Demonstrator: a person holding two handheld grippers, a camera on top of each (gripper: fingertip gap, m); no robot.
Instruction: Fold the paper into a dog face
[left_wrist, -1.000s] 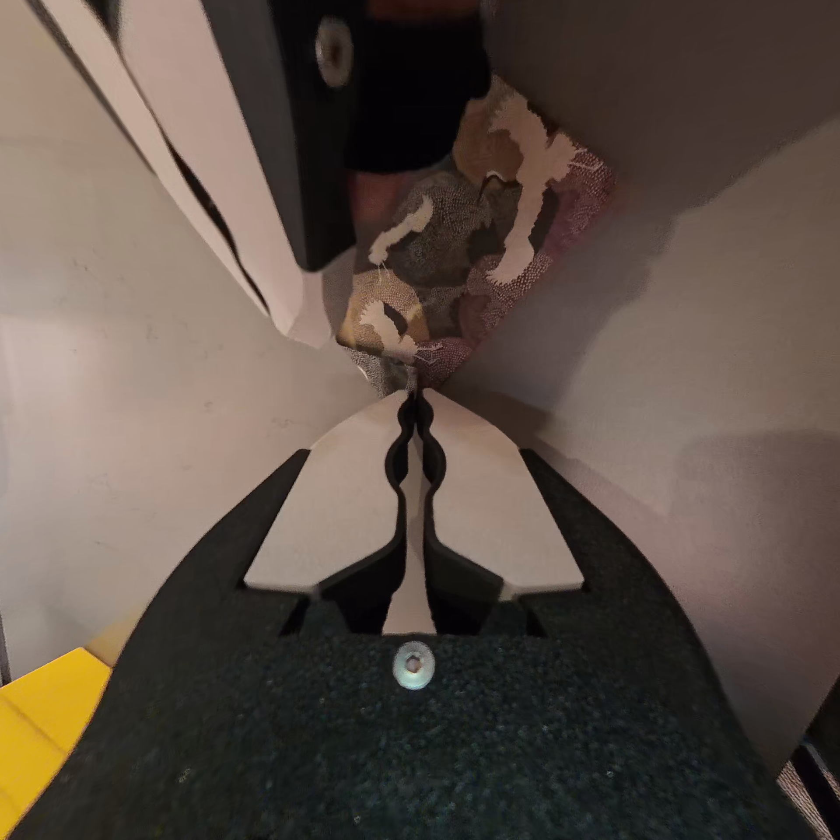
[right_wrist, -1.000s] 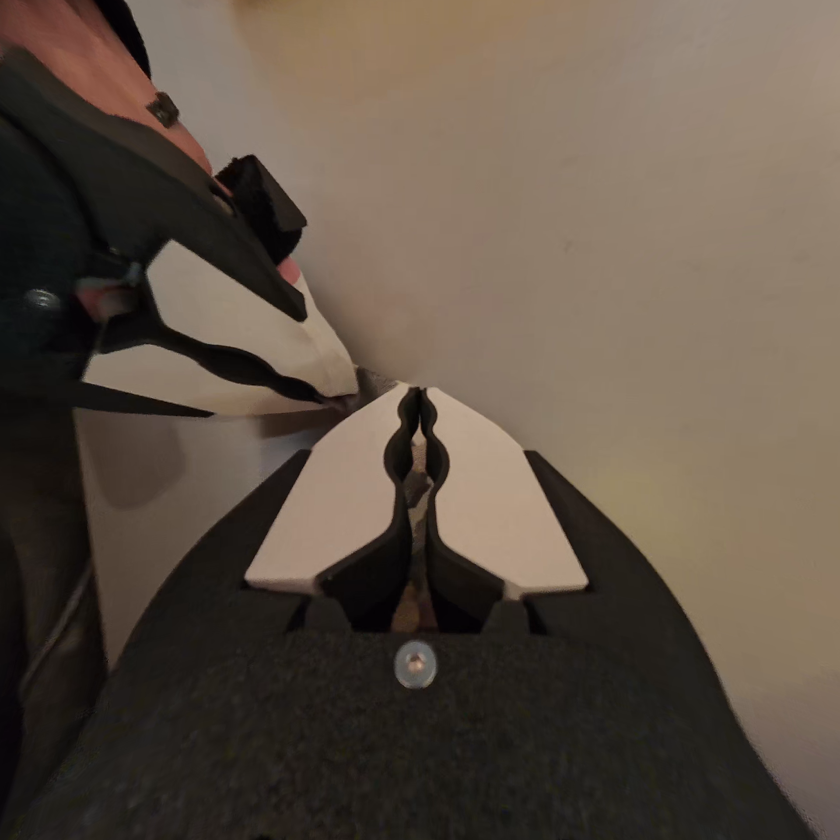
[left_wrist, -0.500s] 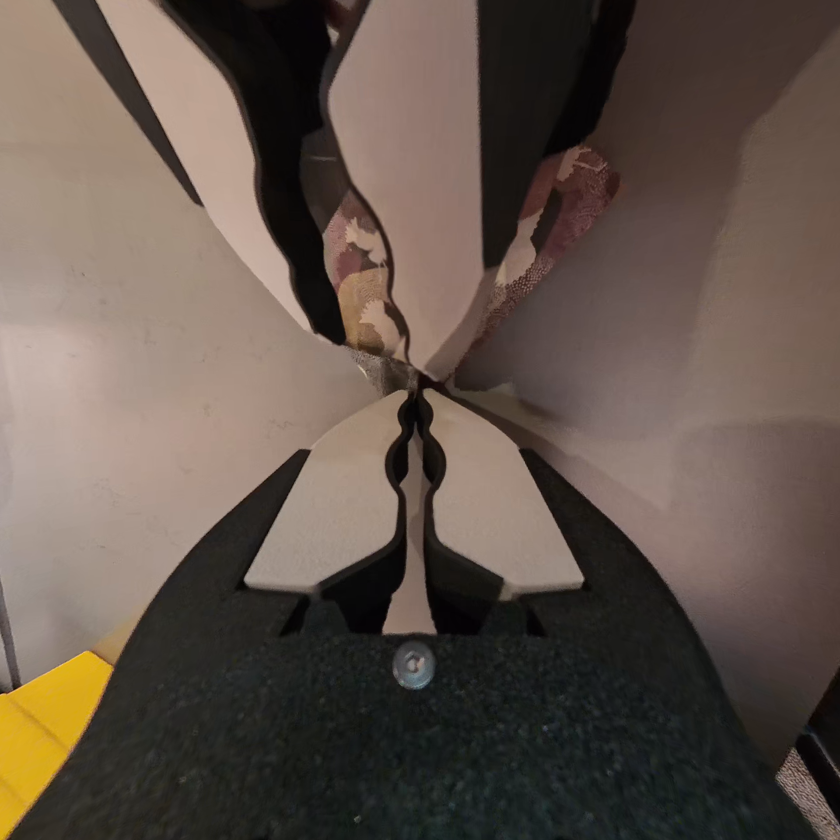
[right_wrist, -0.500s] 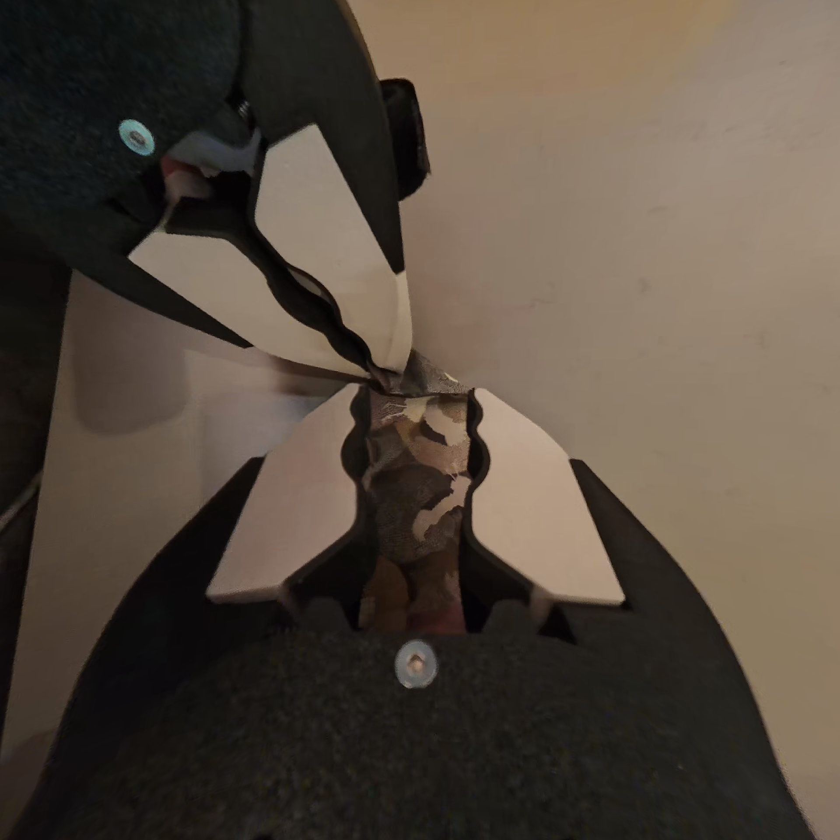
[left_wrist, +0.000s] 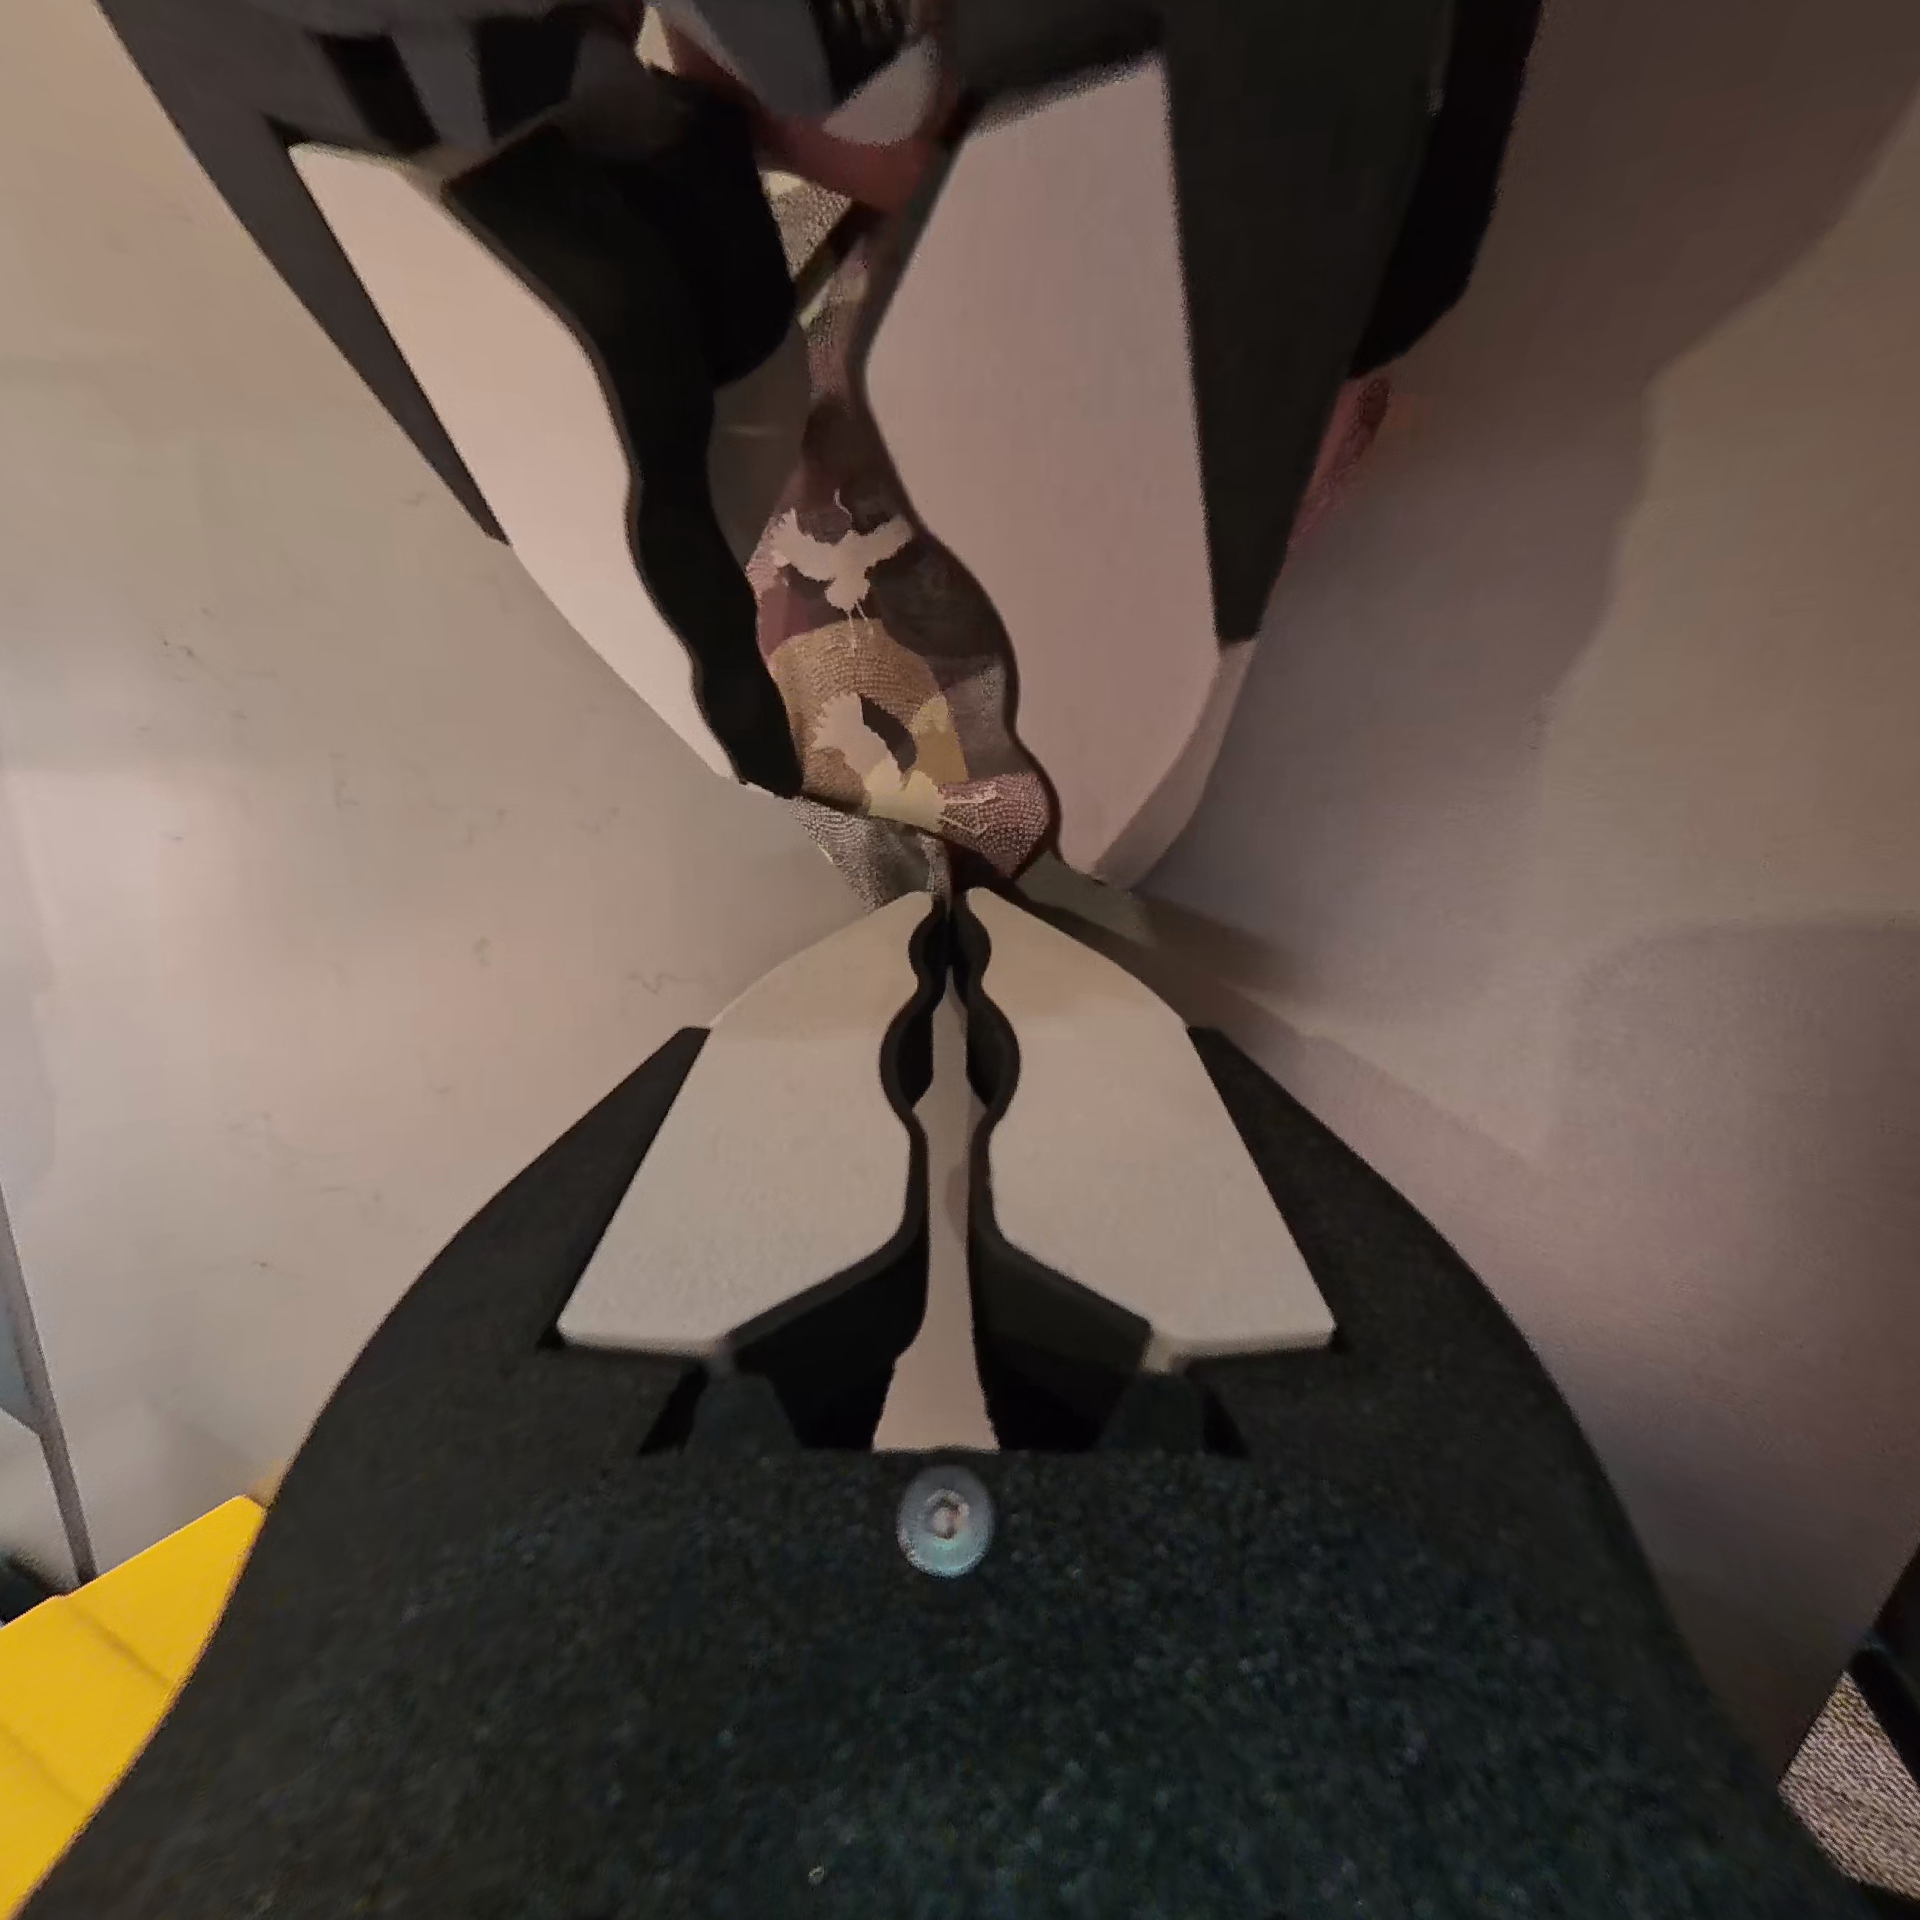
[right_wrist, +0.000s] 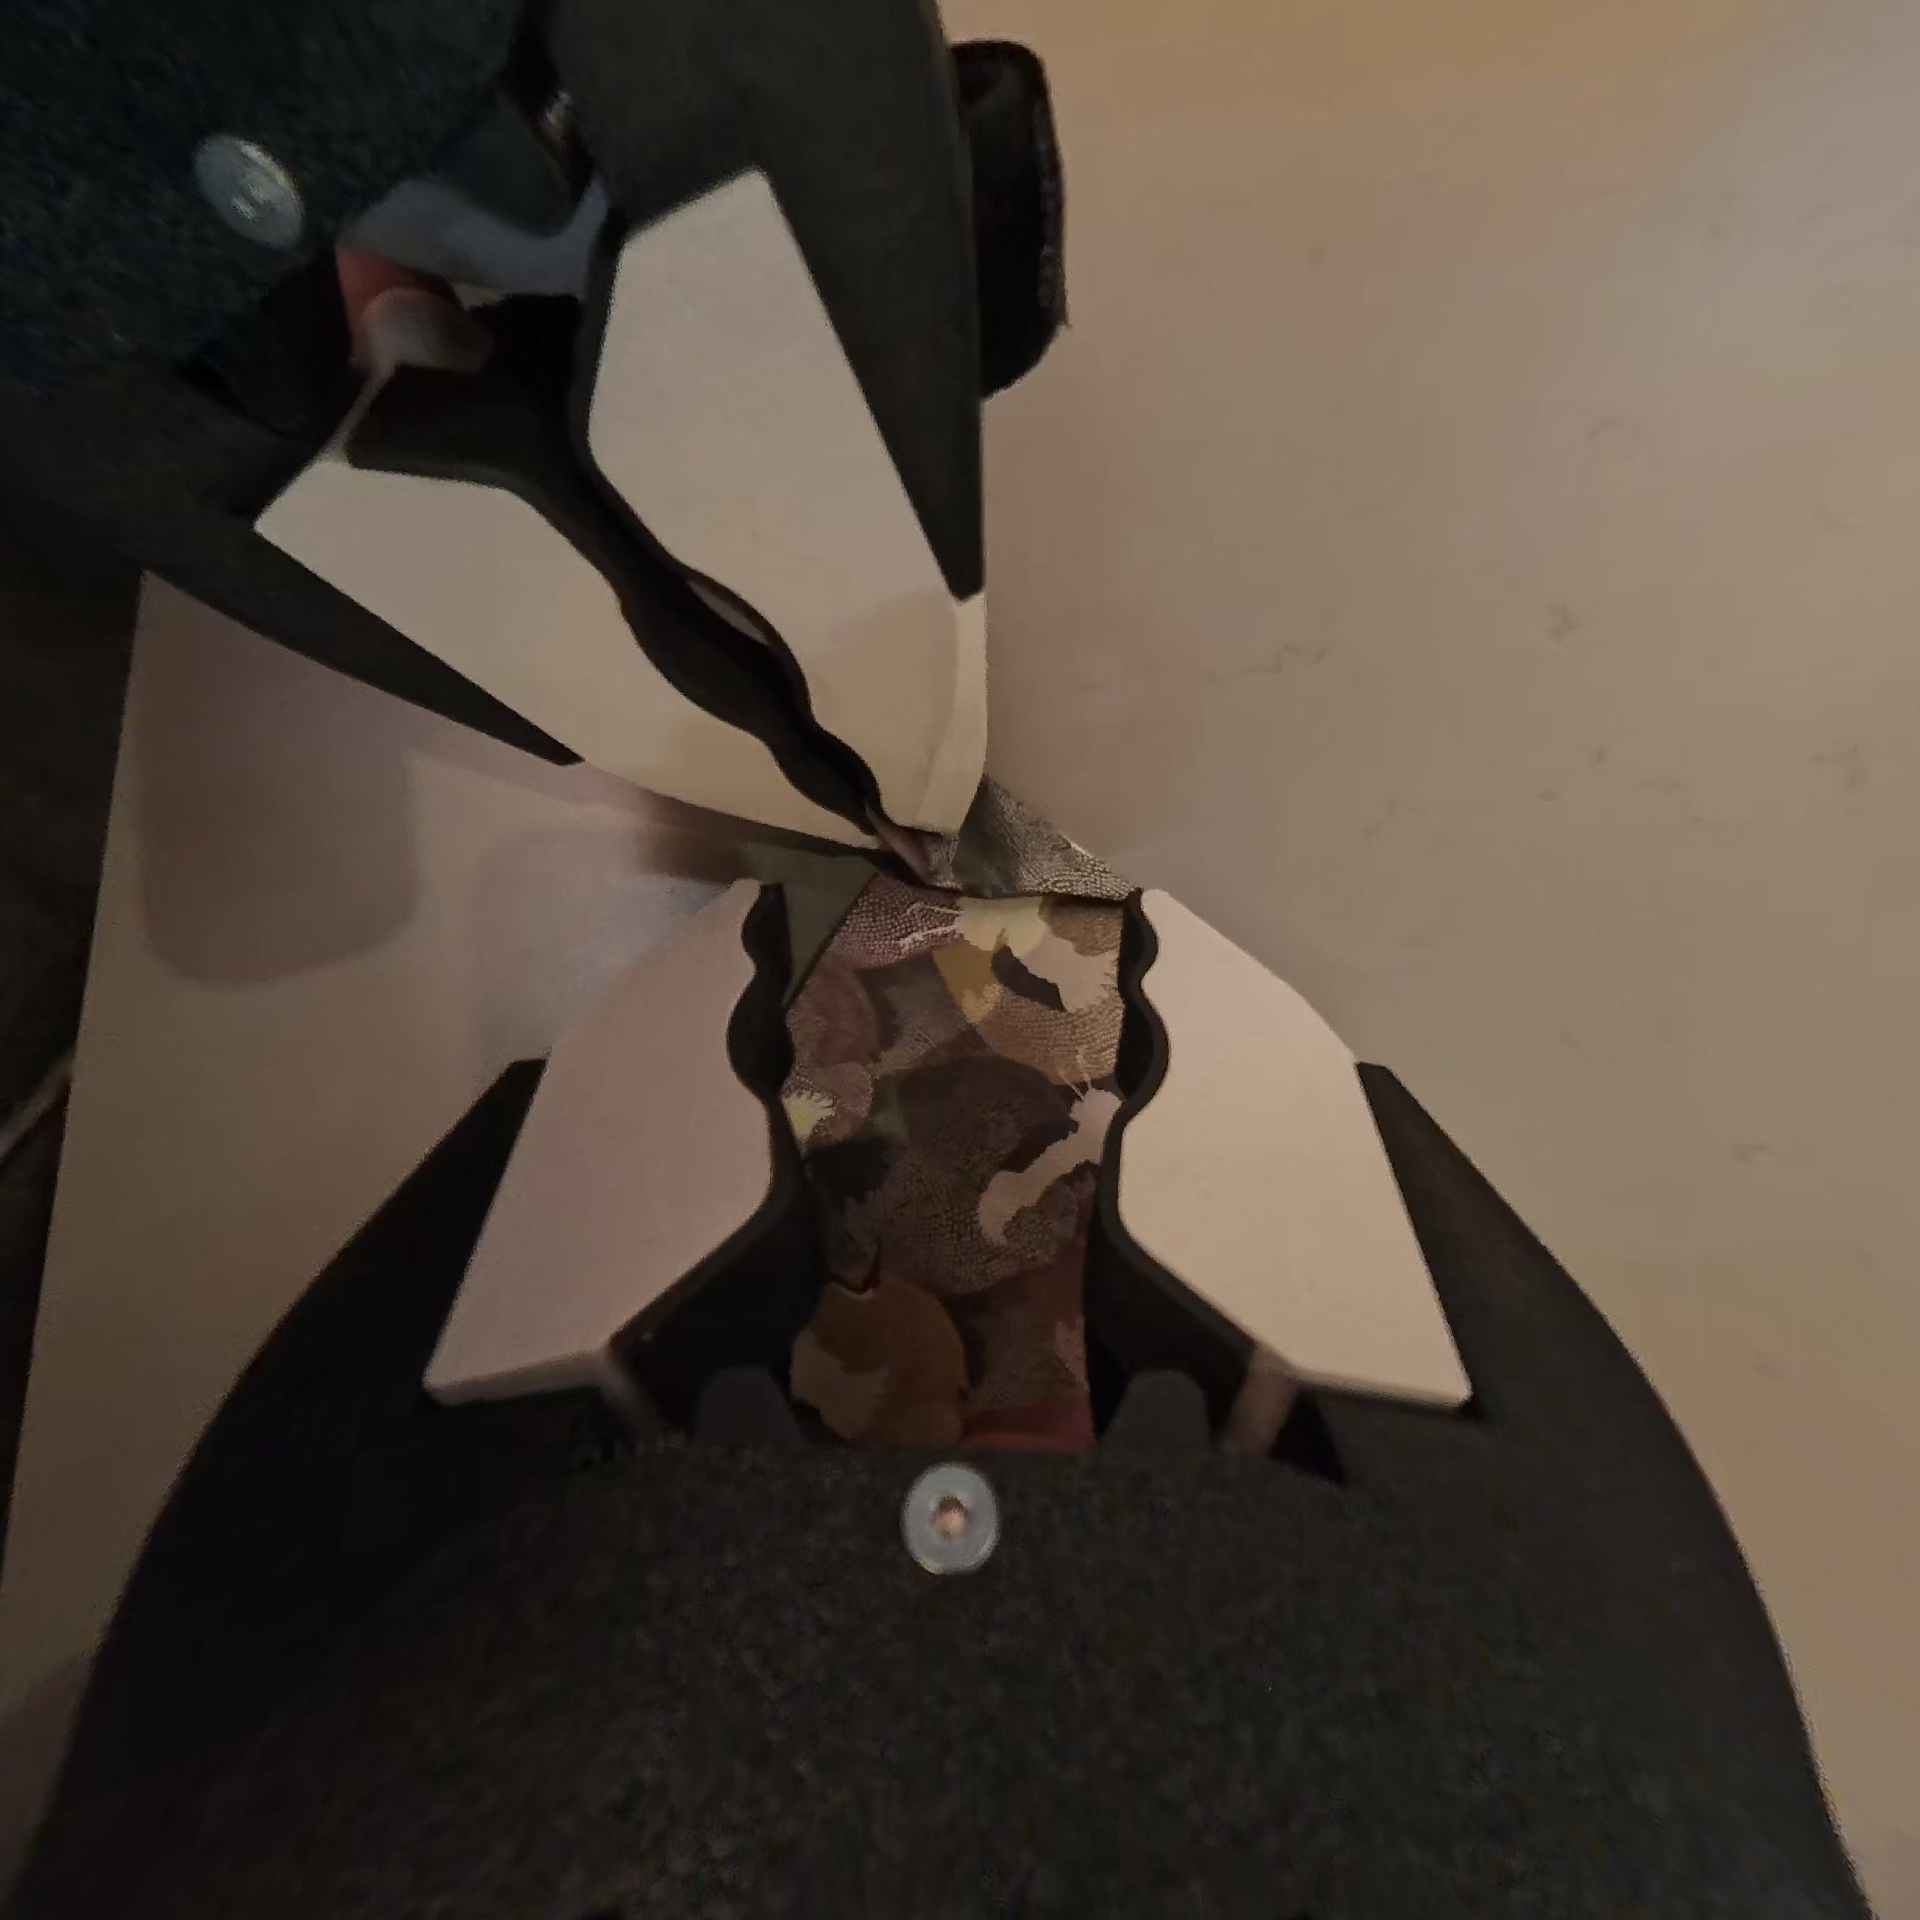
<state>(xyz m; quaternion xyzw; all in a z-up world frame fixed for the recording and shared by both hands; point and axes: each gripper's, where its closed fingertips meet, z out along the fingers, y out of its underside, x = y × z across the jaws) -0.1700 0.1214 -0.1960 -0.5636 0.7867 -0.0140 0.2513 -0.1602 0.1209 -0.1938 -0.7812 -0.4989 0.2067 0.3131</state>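
The folded paper (left_wrist: 883, 644), patterned in brown, purple and cream, is held just above the pale table. My left gripper (left_wrist: 951, 906) is shut on its near corner. My right gripper (right_wrist: 951, 904) is open, its two fingers on either side of the paper (right_wrist: 956, 1101) without pinching it. In the left wrist view the right gripper (left_wrist: 914, 810) comes in from the top, tip to tip with the left one. In the right wrist view the left gripper (right_wrist: 914, 831) comes in from the upper left, clamped on the paper's far corner. Most of the paper is hidden by the fingers.
The pale table top (right_wrist: 1507, 727) lies all around. A yellow object (left_wrist: 104, 1683) sits at the lower left of the left wrist view. The table edge and grey floor (left_wrist: 1860, 1766) show at its lower right. The yellow object (left_wrist: 104, 1683) is about 35 centimetres from both grippers' fingertips.
My right gripper was shut on the paper a second ago. It has opened, turned to face the left gripper, and now stands wider. The left gripper has kept its grip and hardly moved.
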